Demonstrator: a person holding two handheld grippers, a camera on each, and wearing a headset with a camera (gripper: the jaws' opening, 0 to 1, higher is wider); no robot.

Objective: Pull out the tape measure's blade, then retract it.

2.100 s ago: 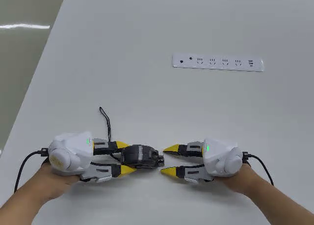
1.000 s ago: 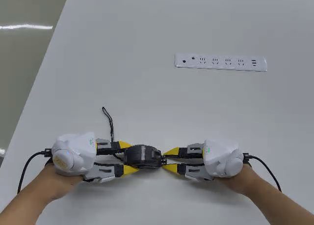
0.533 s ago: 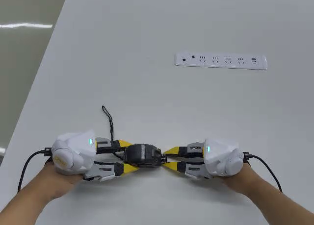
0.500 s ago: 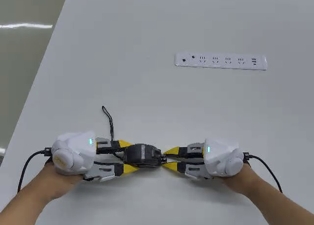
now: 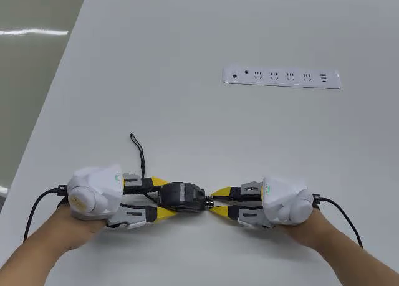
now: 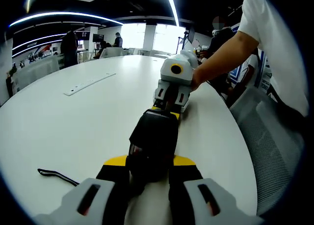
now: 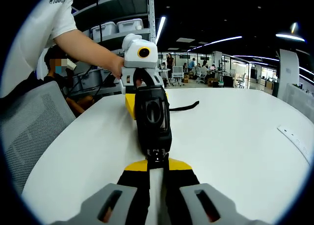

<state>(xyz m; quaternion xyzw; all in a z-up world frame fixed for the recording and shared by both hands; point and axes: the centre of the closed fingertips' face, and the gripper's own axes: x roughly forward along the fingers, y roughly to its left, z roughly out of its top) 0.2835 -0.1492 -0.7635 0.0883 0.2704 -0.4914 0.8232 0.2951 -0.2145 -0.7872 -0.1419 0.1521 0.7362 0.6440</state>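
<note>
A black tape measure (image 5: 182, 197) lies on the white table (image 5: 187, 80), and my left gripper (image 5: 163, 199) is shut on its case from the left. In the left gripper view the case (image 6: 154, 137) sits between the yellow-tipped jaws of the left gripper (image 6: 149, 162). My right gripper (image 5: 216, 201) faces it from the right, shut on the blade's end hook (image 5: 209, 202) at the case mouth. The right gripper view shows the hook (image 7: 156, 155) pinched at the tips of the right gripper (image 7: 157, 166), with the case (image 7: 153, 114) just beyond. No length of blade shows.
The tape measure's black wrist strap (image 5: 137, 152) trails away across the table. A white power strip (image 5: 282, 78) lies farther back on the right. The table's left edge (image 5: 50, 105) drops to the floor. An office with chairs and people surrounds the table in both gripper views.
The right gripper came in from the right with open jaws and shut on the hook at the case mouth. The left gripper has kept its hold on the case.
</note>
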